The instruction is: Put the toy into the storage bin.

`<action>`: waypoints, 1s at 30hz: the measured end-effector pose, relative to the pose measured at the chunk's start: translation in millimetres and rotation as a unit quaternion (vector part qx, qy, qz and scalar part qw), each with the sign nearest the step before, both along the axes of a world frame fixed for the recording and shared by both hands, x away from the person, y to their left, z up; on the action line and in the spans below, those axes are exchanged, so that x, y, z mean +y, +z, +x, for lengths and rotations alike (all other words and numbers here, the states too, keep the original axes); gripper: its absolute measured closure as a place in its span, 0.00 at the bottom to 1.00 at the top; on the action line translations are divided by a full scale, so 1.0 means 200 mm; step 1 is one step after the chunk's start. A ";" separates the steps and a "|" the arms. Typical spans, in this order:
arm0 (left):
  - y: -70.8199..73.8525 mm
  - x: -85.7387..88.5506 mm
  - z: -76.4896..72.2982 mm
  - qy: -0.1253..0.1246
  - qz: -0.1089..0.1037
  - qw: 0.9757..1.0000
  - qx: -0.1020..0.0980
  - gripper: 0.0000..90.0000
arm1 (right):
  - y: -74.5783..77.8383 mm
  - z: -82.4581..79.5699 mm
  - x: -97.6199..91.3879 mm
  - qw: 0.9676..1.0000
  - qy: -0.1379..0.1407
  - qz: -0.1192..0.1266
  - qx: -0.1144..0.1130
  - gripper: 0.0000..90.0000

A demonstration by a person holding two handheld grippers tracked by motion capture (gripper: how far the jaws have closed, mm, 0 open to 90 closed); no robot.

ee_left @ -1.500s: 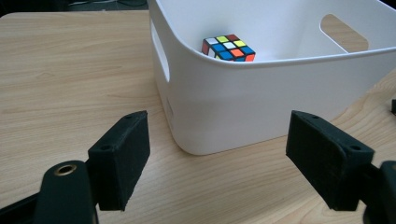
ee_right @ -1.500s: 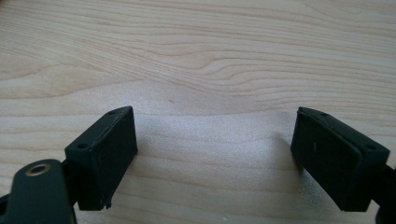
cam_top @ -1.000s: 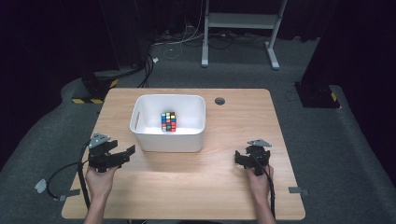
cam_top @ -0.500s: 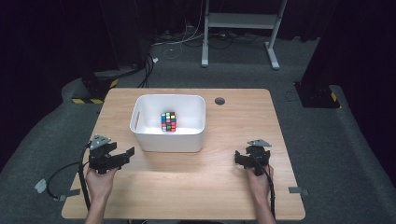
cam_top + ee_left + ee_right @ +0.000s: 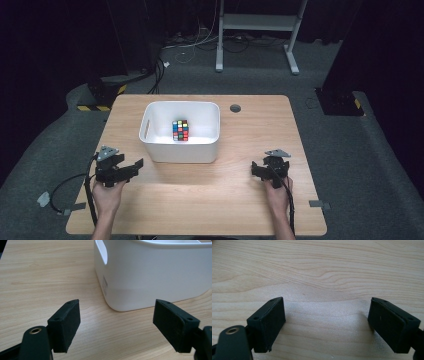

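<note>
The puzzle cube (image 5: 180, 130) is sitting inside the white bin (image 5: 150, 145) at the counter's (image 5: 210, 200) twelve o'clock, its near faces hidden. The left gripper (image 5: 131, 167), at seven o'clock, is pointing toward the bin, jaws apart, holding nothing. The right gripper (image 5: 260, 171), at four o'clock, is gaping over bare wood.

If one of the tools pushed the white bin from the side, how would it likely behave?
The white bin looks like thin moulded plastic holding just a puzzle cube, so it is probably light and would slide easily on the smooth wooden table. Its broad base and low walls suggest it would skid rather than tip. The glossy, rounded corner could let a pad slip.
</note>
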State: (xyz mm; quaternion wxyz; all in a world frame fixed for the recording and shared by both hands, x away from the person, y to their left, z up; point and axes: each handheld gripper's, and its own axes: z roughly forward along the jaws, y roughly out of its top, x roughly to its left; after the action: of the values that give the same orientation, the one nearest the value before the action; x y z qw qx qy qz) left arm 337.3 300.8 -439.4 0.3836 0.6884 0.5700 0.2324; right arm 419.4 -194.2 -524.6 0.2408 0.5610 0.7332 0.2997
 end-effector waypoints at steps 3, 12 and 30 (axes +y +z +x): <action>-0.01 0.00 0.00 0.001 0.001 1.000 0.002 0.25 | 0.00 0.00 0.00 1.000 0.000 0.000 0.000 0.16; -0.05 0.01 0.01 0.006 0.003 1.000 0.009 0.25 | 0.00 0.00 0.00 1.000 0.000 0.000 0.000 0.16; -0.13 0.02 0.03 0.014 0.015 1.000 0.024 0.25 | 0.00 0.00 0.00 1.000 0.000 0.000 0.000 0.16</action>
State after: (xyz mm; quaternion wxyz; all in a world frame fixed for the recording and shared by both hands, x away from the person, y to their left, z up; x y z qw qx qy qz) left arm 343.5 304.6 -464.8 0.3564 0.6915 0.5850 0.2293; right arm 419.4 -194.2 -524.6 0.2409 0.5610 0.7331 0.2997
